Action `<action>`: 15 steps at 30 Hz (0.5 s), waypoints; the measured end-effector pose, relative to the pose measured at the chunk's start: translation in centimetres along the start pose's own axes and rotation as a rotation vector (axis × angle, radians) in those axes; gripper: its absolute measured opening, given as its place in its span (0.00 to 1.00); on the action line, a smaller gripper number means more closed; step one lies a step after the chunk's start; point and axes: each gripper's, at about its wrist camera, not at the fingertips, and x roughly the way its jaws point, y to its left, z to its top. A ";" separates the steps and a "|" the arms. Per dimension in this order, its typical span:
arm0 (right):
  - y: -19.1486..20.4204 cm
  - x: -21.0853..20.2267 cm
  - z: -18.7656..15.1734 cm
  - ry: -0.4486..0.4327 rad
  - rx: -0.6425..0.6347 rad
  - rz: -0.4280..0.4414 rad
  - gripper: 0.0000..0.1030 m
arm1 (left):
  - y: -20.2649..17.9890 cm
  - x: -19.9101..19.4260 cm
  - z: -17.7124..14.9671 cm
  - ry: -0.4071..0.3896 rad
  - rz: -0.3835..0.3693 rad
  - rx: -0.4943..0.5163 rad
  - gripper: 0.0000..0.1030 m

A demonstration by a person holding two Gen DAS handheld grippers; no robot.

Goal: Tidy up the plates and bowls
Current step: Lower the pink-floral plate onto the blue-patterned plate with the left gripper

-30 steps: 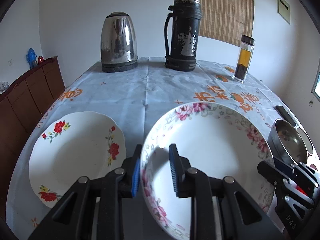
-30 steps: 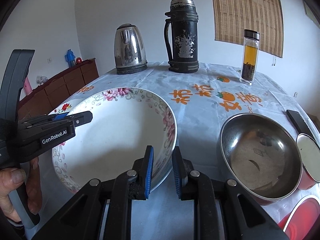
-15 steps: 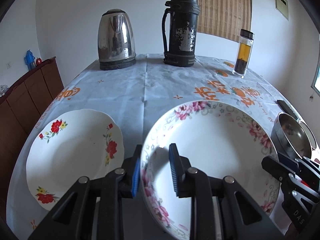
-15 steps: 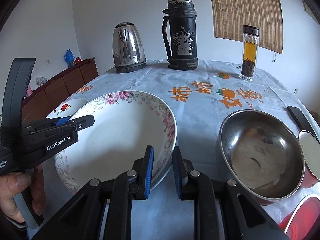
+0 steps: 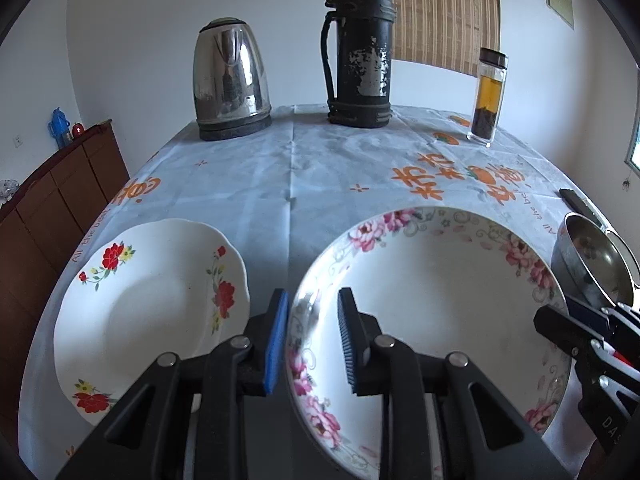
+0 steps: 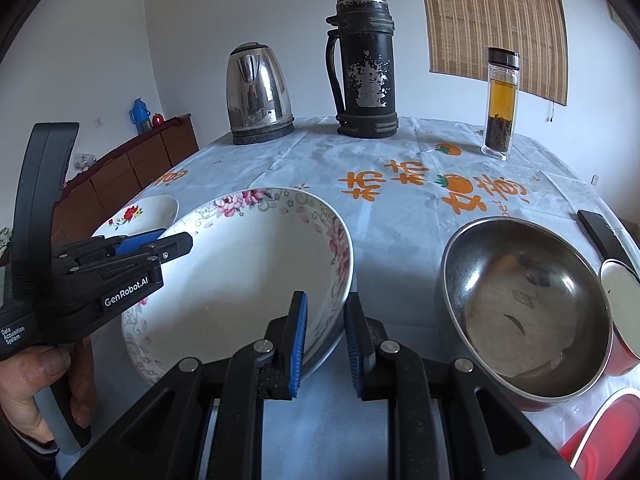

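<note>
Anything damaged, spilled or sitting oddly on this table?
Only wear: the black thermos has paint flaked off in patches, bare metal showing. The steel bowl holds some residue. Nothing spilled. The pink-flowered bowl looks tilted, but the left gripper and right gripper each clamp its rim.

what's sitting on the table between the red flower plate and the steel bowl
The pink-flowered bowl, gripped at opposite rims by both grippers, lies between red-flower plate and steel bowl; the right wrist view shows it.
</note>
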 end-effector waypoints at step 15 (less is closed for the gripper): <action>0.0 0.0 0.1 0.000 0.000 0.001 0.21 | -0.1 -0.2 0.0 -0.015 0.007 0.008 0.23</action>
